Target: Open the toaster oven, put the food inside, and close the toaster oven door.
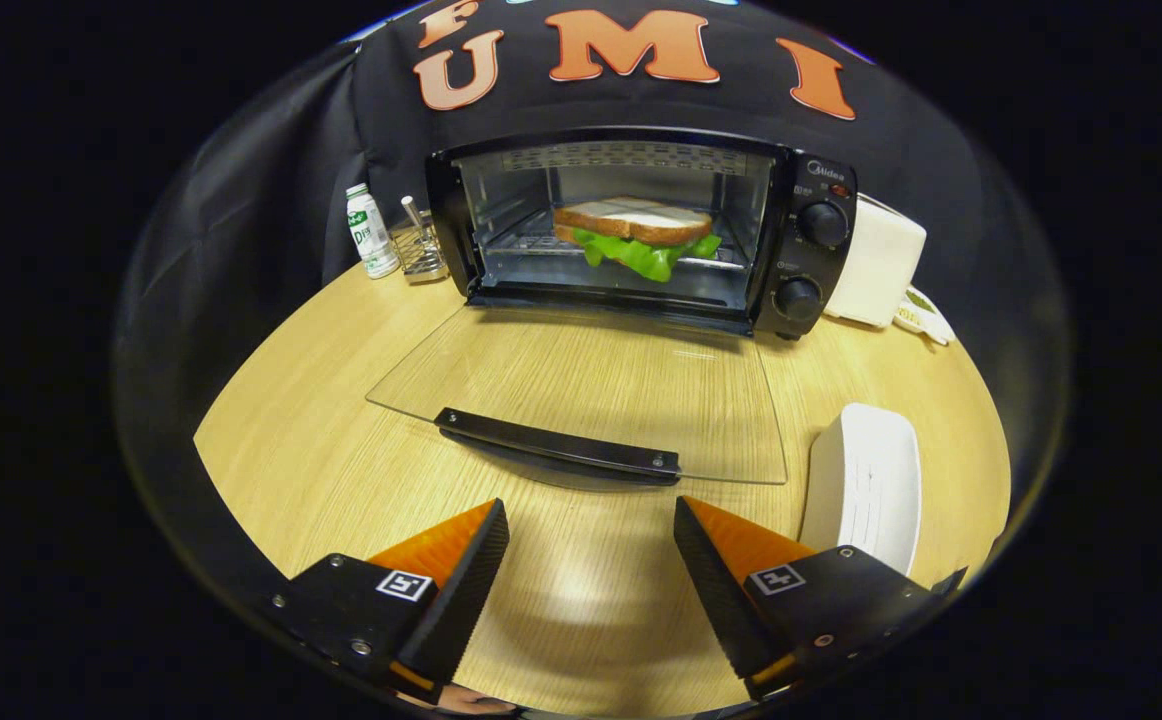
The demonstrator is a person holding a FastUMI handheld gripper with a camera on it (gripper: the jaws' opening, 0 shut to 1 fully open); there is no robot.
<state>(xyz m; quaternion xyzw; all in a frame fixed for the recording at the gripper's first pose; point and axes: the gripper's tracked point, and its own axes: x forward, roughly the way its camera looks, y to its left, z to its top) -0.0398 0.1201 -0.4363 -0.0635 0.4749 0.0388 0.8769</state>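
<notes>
A black toaster oven (641, 225) stands at the back of the round wooden table, its glass door (591, 385) folded down flat toward me. The door's black handle (559, 447) lies just ahead of my fingers. Inside, on the wire rack, rests a sandwich (636, 235) of sliced bread with green lettuce hanging out. My gripper (591, 530) hovers over the table in front of the door, open, with nothing between its fingers.
A white dish (866, 485) sits on the table beside the right finger. A small white bottle (369, 232) and a metal rack (419, 250) stand left of the oven. A white box (876, 265) stands to its right. The table edge (241, 400) curves round on both sides.
</notes>
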